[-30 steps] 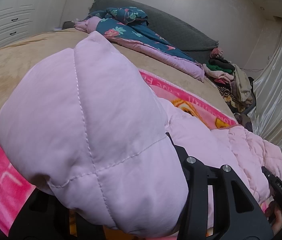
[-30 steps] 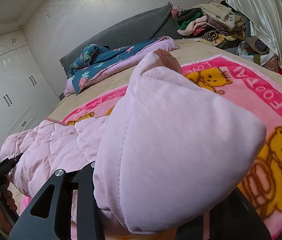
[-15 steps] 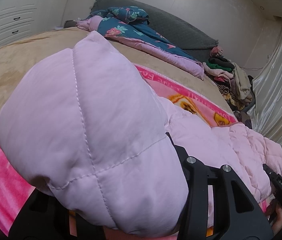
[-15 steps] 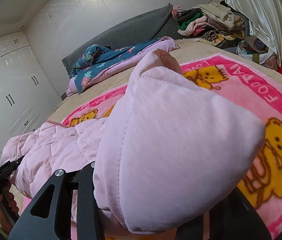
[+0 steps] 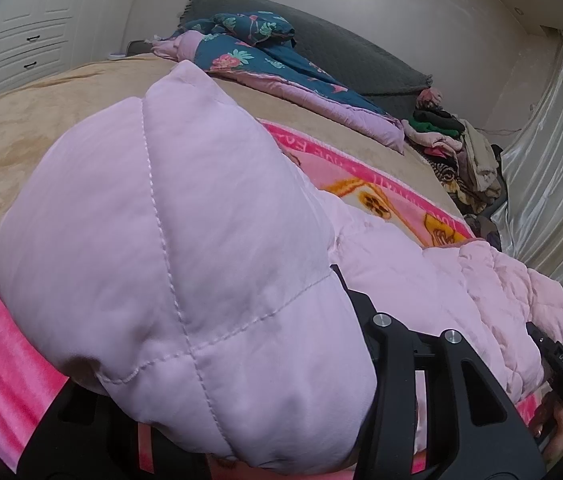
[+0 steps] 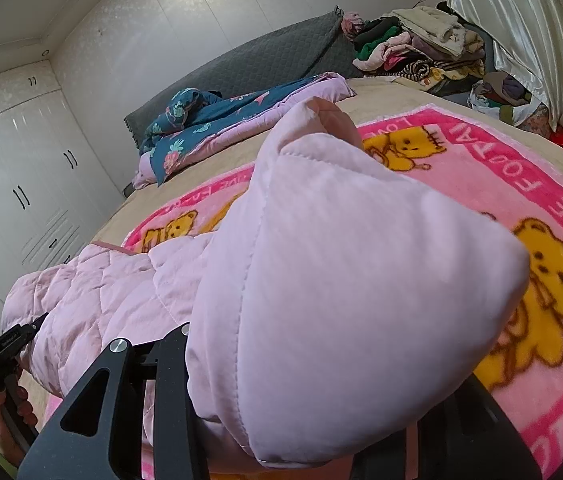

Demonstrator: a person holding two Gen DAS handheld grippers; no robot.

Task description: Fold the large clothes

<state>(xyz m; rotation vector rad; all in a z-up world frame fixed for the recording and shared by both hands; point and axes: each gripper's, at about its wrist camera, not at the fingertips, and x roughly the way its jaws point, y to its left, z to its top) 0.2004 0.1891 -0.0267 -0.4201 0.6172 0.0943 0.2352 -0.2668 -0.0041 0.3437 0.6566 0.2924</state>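
Note:
A pale pink quilted puffer jacket (image 5: 185,248) lies across a pink bear-print blanket (image 6: 561,216) on the bed. My left gripper (image 5: 241,420) is shut on one end of the jacket, which bulges over its fingers and hides the tips. My right gripper (image 6: 301,432) is shut on the other end of the jacket (image 6: 341,280), its tips also hidden under the fabric. The jacket's middle (image 6: 113,292) hangs between the two. The right gripper's body and hand show at the left wrist view's right edge (image 5: 561,372).
A tan bedspread (image 5: 41,120) covers the bed. A blue floral quilt (image 5: 281,68) lies by the grey headboard (image 6: 261,60). A clothes pile (image 6: 421,48) sits at the far right by the curtain (image 5: 553,152). White wardrobes (image 6: 13,184) stand on the left.
Both grippers have moved a little forward over the bed with the jacket ends still held; more of the pink blanket shows ahead in the right wrist view.

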